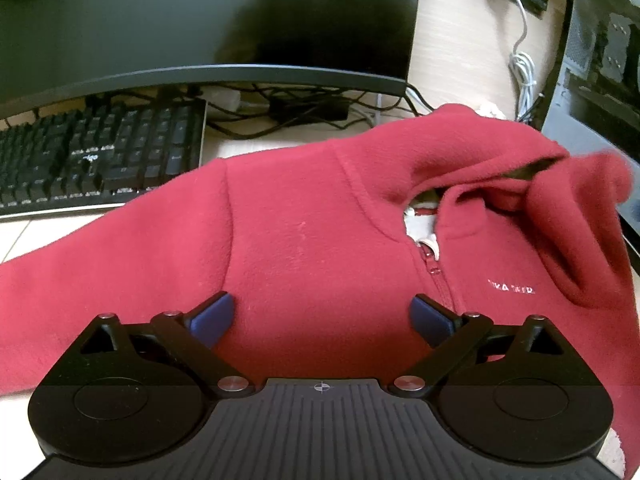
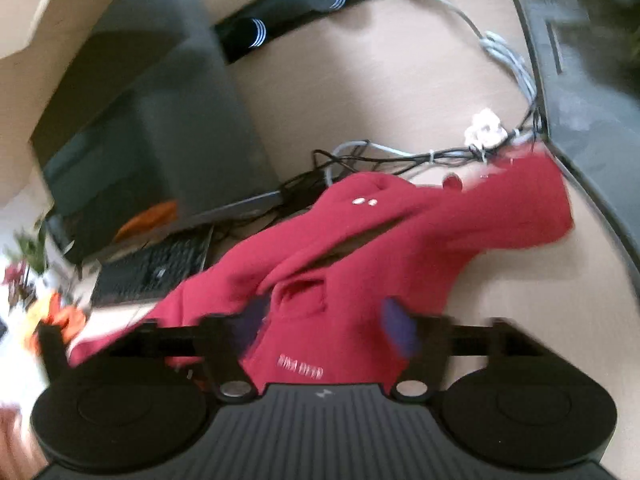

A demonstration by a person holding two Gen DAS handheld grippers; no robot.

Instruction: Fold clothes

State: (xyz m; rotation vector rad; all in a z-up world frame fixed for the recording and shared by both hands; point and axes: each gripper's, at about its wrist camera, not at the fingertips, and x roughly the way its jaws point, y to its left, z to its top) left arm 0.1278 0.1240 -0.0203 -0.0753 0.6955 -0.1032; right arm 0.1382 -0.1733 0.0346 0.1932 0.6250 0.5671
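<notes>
A light wooden desk (image 1: 452, 40) fills the background of both views. A dark monitor (image 1: 200, 20) occupies the upper left of the left wrist frame, with a black keyboard (image 1: 100, 156) below it at mid left. The red fleece jacket (image 1: 320, 232) is spread across the middle of that frame, front up, its zipper (image 1: 434, 268) closed and its hood (image 1: 560, 200) bunched at the right. One sleeve is seen stretched toward the lower left.

The left gripper (image 1: 322, 316) is seen at the bottom centre, its jaws wide apart over the chest cloth, with nothing clamped. In the blurred right wrist view the right gripper (image 2: 324, 328) is also seen parted, with cloth lying between the fingers; whether any is gripped cannot be told.

No finished fold is visible, so the task is judged barely begun: sleeves, hood and body remain to be folded.
</notes>
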